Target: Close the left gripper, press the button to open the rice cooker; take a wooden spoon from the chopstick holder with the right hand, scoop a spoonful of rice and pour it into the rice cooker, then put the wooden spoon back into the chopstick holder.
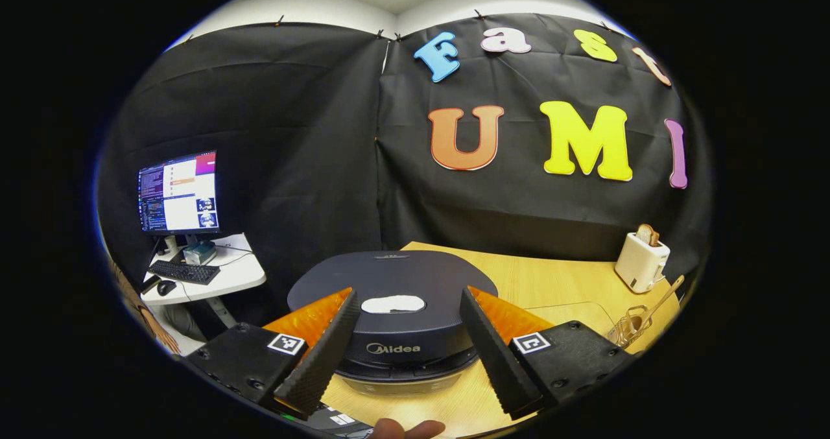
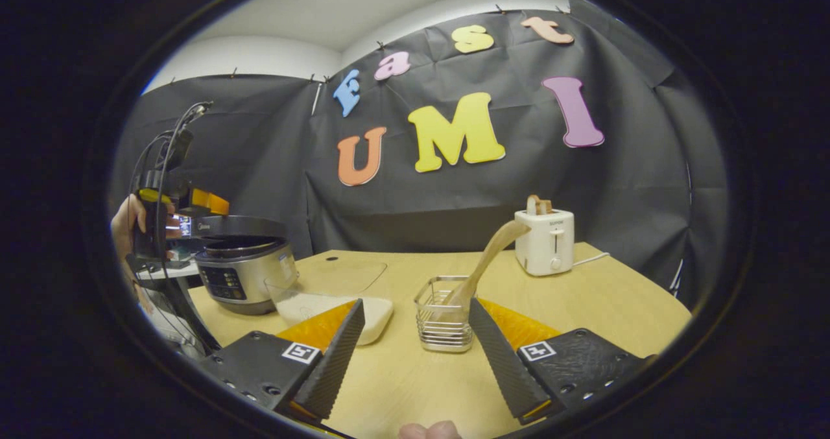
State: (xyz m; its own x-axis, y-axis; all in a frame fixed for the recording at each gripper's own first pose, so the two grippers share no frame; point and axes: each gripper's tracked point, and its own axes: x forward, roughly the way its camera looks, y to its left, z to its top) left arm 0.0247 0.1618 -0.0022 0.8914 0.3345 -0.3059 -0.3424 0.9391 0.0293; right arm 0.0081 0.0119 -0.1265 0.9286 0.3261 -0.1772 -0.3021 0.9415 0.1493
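A mock kitchen inside a lab booth is suggested: black cloth walls (image 2: 259,141) are pinned around a light wooden worktop (image 2: 583,309), and a lit computer monitor (image 1: 178,192) is seen beside it.

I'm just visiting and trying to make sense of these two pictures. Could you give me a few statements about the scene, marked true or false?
1. The rice cooker has its lid shut. True.
2. The wooden spoon lies flat on the table. False: it stands tilted in the wire chopstick holder.
3. The right claw is open and holds nothing. True.
4. The left claw is shut. False: its fingers stand apart.
5. The toaster has bread in it. True.
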